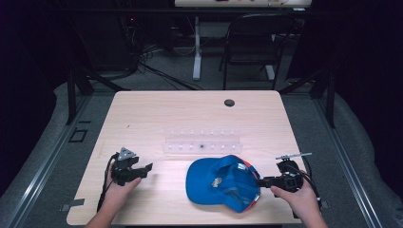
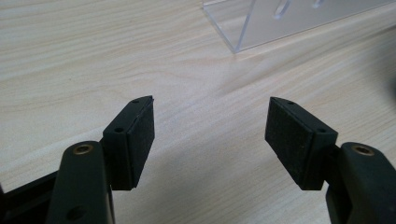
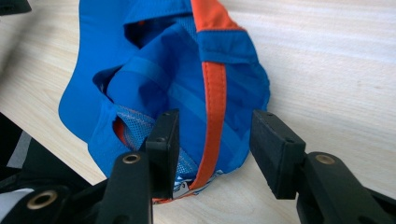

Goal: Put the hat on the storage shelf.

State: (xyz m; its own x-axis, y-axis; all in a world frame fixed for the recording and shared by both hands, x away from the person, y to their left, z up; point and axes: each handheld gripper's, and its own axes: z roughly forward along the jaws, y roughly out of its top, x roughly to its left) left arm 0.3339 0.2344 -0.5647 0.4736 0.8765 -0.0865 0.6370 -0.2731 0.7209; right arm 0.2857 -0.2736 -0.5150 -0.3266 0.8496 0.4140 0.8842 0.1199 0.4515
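Two open jaws straddle cap (image 3: pixel 163 70).

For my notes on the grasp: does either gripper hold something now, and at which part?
Nothing is gripped. The right gripper has open jaws around the blue fabric cap's edge; the left gripper is open over bare wood.

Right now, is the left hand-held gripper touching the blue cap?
Apart. The high view shows the left hand-held gripper with bare table between it and the cap.
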